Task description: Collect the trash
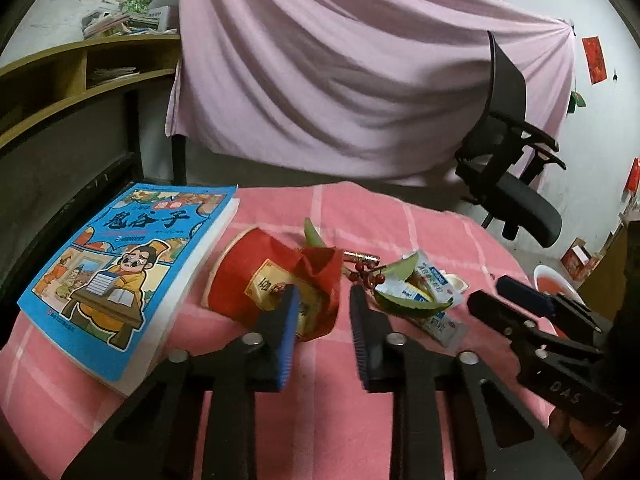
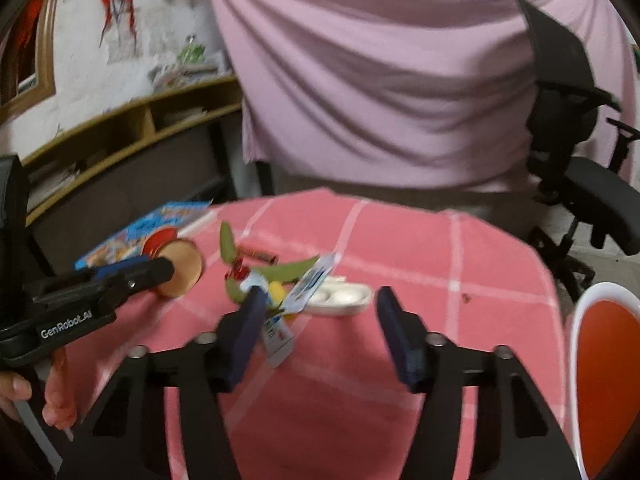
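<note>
On pink cloth [image 1: 420, 216]: one red cup [image 1: 256, 276], one book [image 1: 120, 276], two sachets [image 1: 430, 280].

Landmark = paper cup [image 1: 276, 284], on its side on table [image 1: 420, 216]. Book [image 1: 124, 276] just left of cup. Battery [image 1: 362, 257] behind-right of cup; wrappers [image 1: 424, 292] w/ leaves right of cup; plastic tray [image 2: 340, 298] beyond wrappers. Chair [image 1: 516, 168] far right, behind table.
</note>
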Motion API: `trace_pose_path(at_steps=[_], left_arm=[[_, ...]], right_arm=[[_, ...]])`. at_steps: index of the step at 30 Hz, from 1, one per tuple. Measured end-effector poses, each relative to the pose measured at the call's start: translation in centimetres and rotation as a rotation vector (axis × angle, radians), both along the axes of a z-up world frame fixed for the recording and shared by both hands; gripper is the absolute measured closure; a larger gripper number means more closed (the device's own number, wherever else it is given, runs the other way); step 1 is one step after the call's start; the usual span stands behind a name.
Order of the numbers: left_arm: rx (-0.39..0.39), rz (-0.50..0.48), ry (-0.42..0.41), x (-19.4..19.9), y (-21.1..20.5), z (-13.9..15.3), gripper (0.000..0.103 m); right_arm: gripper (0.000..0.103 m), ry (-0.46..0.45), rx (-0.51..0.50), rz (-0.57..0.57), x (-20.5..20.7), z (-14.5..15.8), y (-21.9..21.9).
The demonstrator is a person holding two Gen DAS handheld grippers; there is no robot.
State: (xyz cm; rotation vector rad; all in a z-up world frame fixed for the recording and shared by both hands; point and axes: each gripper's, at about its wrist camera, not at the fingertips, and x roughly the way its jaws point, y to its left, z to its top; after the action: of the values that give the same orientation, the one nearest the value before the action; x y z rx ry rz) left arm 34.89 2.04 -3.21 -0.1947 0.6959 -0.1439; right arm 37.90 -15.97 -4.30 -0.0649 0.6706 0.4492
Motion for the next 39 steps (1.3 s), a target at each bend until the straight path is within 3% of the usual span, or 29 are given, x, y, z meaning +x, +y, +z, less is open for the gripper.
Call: trace_pose_path(at_steps=[4,9,14,19,29,34,39], left_arm=[[-0.013,0.0,0.003,0.0,0.3,-0.1,0.091],[0.0,0.005,-0.002,0.0,0.1,0.0,0.093],[-0.01,0.008,-0.005,-0.3,0.2,0.0,0.093],[-0.011,0.002,-0.018,-0.9,0.1,0.1,0.094],[-0.014,-0.023,-0.111,-2.8,-0.1,1.1,0.095],[0.025,-0.018,-0.104,-2.7,-0.7,1.1,0.095],[0.012,0.012,-0.049,-1.8,-0.2,0.3,0.095]], right_arm=[[0.061,0.071,-0.004,0.048,0.7,-0.8,0.6],[0.064,0.13,-0.038,0.089,1.0,-1.6,1.6],[0.087,0.156,-0.057,0.123,1.0,-2.0,2.2],[0.097,0.16,-0.041,0.136,0.8,-2.1,1.6],[0.098,-0.005,-0.051,0.105,-1.7,-0.4,1.2],[0.098,0.006,-0.068,0.117,-1.6,-0.6,1.7],[0.096,0.04,-0.094,0.118,-1.0,-1.0,2.4]])
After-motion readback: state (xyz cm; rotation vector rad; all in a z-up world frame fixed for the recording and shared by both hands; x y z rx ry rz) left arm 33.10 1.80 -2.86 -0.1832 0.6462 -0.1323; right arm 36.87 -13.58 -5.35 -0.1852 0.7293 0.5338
